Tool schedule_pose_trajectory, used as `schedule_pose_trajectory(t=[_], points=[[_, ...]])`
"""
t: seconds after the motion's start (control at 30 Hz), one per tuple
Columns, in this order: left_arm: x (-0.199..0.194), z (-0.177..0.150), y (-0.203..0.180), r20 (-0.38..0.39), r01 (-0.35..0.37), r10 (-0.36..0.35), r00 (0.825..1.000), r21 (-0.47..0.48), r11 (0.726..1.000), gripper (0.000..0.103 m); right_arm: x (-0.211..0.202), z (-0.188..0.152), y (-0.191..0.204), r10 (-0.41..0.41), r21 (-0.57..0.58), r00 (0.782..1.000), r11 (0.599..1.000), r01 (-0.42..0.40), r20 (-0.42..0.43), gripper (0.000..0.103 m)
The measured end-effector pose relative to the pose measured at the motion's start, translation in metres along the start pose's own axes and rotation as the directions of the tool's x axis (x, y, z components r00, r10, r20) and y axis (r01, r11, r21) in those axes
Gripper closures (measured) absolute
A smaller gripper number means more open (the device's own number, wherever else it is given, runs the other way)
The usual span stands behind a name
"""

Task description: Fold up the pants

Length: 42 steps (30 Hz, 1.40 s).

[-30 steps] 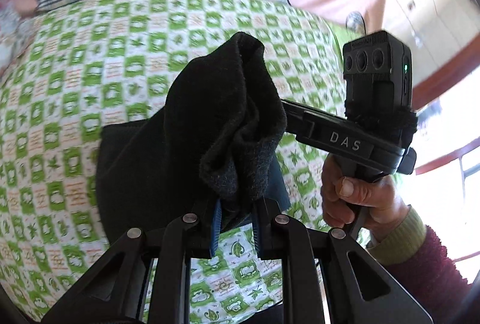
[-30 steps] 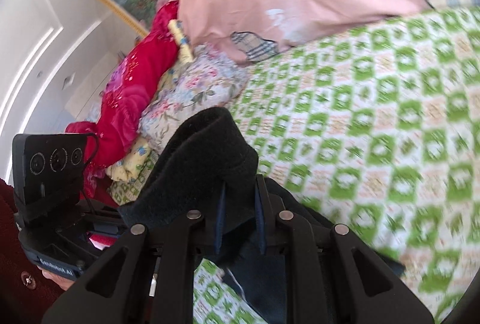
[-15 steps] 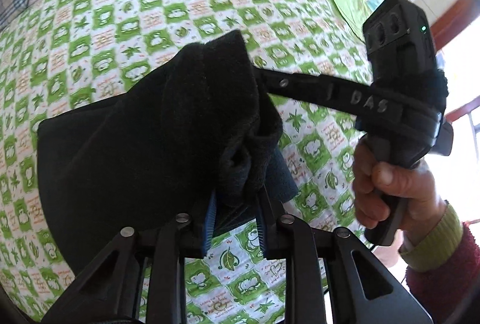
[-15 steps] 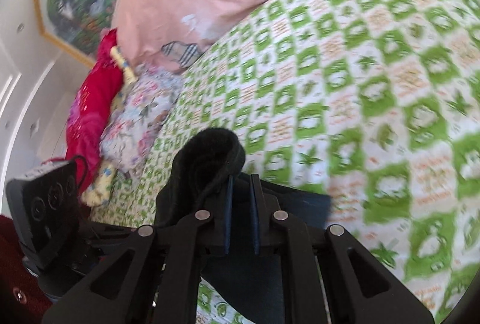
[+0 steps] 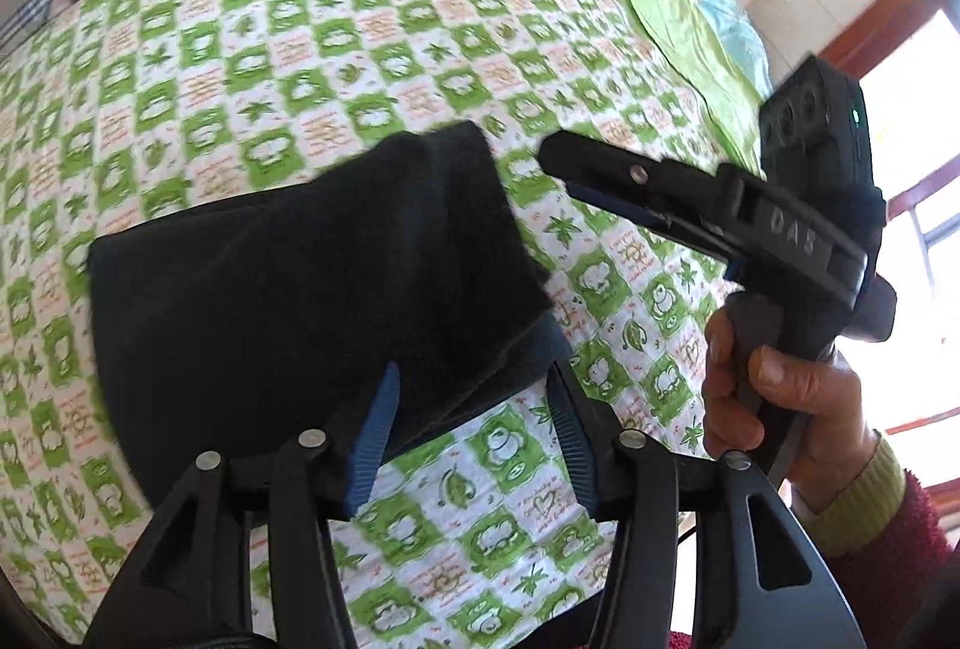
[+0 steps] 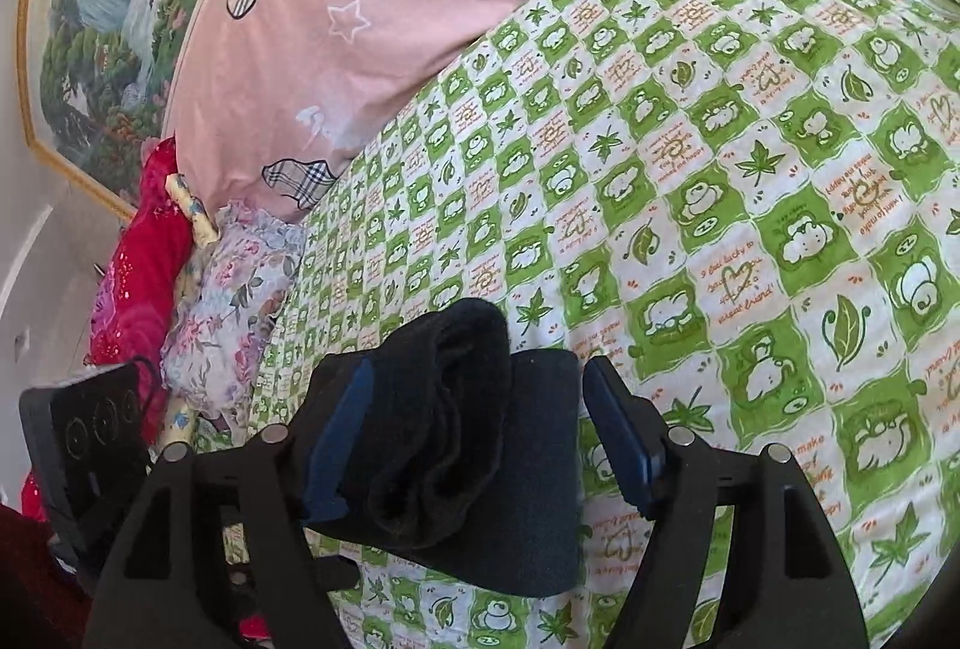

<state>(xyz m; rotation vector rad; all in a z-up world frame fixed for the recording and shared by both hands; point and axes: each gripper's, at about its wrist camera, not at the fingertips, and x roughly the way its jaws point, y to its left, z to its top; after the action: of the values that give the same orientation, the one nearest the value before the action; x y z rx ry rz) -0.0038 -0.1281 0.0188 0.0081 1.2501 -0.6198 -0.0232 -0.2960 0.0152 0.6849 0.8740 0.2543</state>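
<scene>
Pants (image 5: 312,289) have just been let go: both the left gripper (image 5: 474,433) and right gripper (image 6: 474,445) stand open. Both should be lifted away gently so the fold is kept flat.

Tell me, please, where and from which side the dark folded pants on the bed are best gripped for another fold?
Probably at the thick rolled edge of the pants nearest the cameras. It stands proud of the green checked sheet, so a pad can slip beneath it. Come in low from the near side. The right tongs already straddle it, jaws just opened.
</scene>
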Motion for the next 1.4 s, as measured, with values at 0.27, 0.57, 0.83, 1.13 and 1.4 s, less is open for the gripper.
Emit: schedule_pose_trajectory(t=[0.27, 0.57, 0.83, 1.13, 1.4], points=[[-0.033, -0.008, 0.050, 0.047, -0.060, 0.066, 0.997, -0.126, 0.990, 0.045, -0.001, -0.002, 0.037, -0.094, -0.043, 0.995, 0.995, 0.095, 0.039, 0.017], [-0.046, -0.017, 0.102, 0.051, -0.091, 0.108, 0.993, -0.266, 0.960, 0.039, 0.014, -0.002, 0.070, -0.191, -0.105, 0.981, 0.975, 0.195, 0.043, 0.013], [-0.040, -0.024, 0.133, 0.024, -0.102, 0.118, 0.993, -0.361, 0.927, 0.034, 0.032, -0.002, 0.072, -0.302, -0.076, 0.953, 0.950, 0.302, 0.013, 0.013], [-0.025, -0.028, 0.156, -0.012, -0.103, 0.109, 0.994, -0.425, 0.899, 0.033, 0.039, -0.016, 0.062, -0.291, -0.069, 0.956, 0.955, 0.287, -0.044, 0.014], [-0.009, -0.024, 0.162, -0.029, -0.093, 0.090, 0.996, -0.439, 0.894, 0.029, 0.047, -0.029, 0.051, -0.307, -0.060, 0.945, 0.952, 0.302, -0.110, 0.052]])
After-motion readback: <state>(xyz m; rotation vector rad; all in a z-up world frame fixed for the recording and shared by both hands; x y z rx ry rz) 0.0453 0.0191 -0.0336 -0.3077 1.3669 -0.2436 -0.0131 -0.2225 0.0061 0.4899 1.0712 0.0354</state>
